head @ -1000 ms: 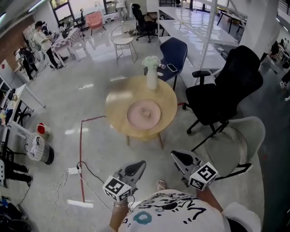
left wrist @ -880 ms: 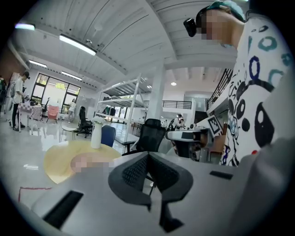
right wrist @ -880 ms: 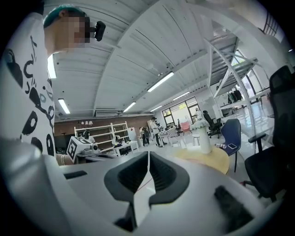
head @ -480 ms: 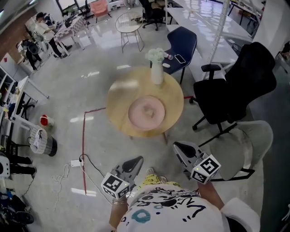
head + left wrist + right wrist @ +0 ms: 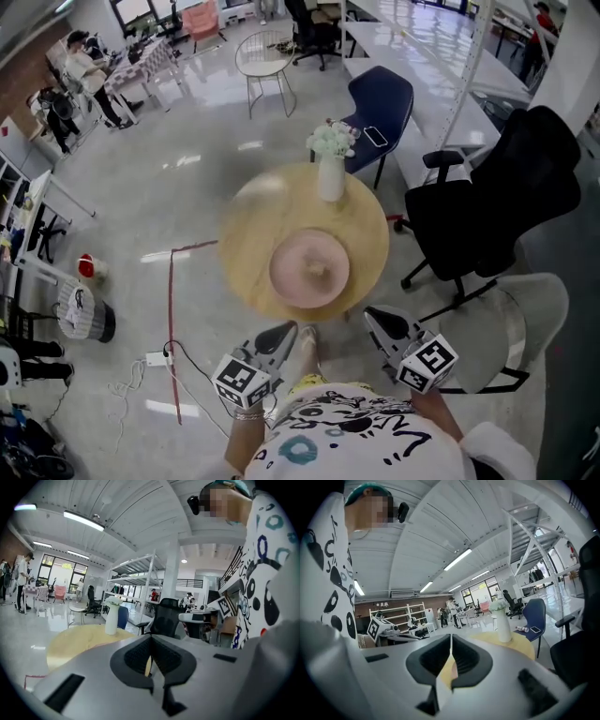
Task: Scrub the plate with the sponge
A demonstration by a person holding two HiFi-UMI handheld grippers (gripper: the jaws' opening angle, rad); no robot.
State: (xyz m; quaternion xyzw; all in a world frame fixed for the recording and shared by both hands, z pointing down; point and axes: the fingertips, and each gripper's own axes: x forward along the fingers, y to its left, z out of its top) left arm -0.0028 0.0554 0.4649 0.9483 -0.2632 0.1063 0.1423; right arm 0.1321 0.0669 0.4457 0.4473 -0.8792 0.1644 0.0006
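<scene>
The round desk (image 5: 248, 234) carries the pink plate (image 5: 292, 255), and the small lump at its middle is probably the sponge (image 5: 320, 272). The left hand-held gripper (image 5: 287, 330) and the right hand-held gripper (image 5: 373, 315) are both clenched and empty, well short of the desk — come closer first, then open one jaw pair above the sponge.

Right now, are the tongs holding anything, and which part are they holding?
Nothing is held. The left tongs and the right tongs are both shut and empty. The plate lies apart from them on the round table.
</scene>
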